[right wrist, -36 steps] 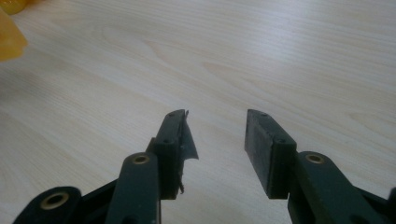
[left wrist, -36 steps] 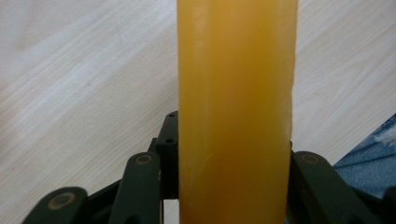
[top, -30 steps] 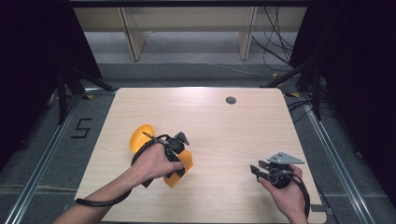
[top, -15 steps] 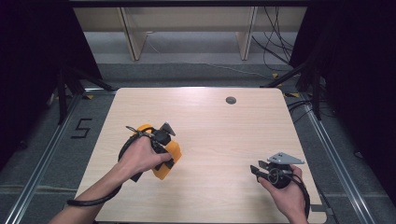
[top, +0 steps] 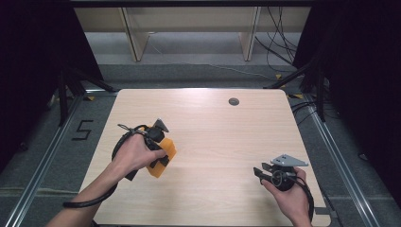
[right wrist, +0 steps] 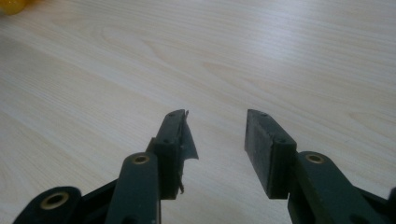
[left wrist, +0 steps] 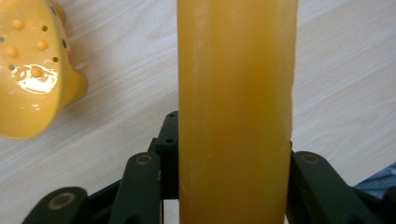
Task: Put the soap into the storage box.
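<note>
Orange block (left wrist: 236, 112) clamped between the black jaws, yellow perforated toy (left wrist: 32, 70) on the wooden table (left wrist: 345, 70) beside.

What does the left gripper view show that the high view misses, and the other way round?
The left gripper view adds the close detail: the left tongs pressing on both sides of the orange block, and a glossy yellow piece with small holes and bumps lying on the table beside it. The high view adds the wider scene: the right tongs, open, at the table's near right part, a dark round hole near the far edge, and the floor mark 5. Both share the orange block and the light wooden table.
</note>
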`<state>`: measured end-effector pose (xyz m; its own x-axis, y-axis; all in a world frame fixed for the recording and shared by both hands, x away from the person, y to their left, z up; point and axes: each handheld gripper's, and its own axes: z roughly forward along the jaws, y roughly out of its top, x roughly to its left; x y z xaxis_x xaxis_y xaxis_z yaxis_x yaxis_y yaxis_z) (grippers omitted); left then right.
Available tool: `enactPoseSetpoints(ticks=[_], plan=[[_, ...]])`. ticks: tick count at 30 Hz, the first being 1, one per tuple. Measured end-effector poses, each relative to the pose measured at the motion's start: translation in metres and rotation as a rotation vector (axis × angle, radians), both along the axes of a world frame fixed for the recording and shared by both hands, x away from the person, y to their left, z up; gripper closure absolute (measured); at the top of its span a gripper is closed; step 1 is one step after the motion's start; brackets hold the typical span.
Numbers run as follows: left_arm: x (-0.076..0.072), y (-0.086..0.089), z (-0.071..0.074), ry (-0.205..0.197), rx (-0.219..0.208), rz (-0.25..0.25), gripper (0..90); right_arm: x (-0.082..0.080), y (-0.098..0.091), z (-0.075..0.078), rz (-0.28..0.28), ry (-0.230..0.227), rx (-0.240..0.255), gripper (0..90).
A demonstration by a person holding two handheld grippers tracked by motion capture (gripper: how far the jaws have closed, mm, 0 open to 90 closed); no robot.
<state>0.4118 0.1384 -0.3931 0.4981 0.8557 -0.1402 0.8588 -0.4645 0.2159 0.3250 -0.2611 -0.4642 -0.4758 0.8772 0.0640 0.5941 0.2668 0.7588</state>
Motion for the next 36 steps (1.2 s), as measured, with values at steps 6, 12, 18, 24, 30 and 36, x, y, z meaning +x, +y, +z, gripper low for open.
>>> enactPoseSetpoints(ticks=[6,12,18,24,30,36], plan=[[0.003,0.006,0.002,-0.004,0.004,0.012,60.3,0.0,0.001,0.001,-0.01,0.011,0.01,59.0],[0.007,0.012,0.004,-0.021,-0.013,0.064,60.3,0.0,0.001,0.001,-0.009,0.011,0.009,59.0],[0.013,0.015,0.005,0.005,-0.022,0.153,60.3,0.0,0.001,0.001,-0.009,0.011,0.01,59.0],[0.021,0.026,0.009,-0.006,-0.031,0.203,60.3,0.0,0.001,0.001,-0.009,0.011,0.012,59.0],[0.033,0.04,0.011,-0.018,-0.021,0.245,60.3,0.0,-0.001,0.0,-0.002,-0.009,-0.008,59.0],[0.04,0.05,0.013,-0.021,-0.013,0.283,60.3,-0.001,0.001,0.001,-0.011,0.018,0.018,59.0]])
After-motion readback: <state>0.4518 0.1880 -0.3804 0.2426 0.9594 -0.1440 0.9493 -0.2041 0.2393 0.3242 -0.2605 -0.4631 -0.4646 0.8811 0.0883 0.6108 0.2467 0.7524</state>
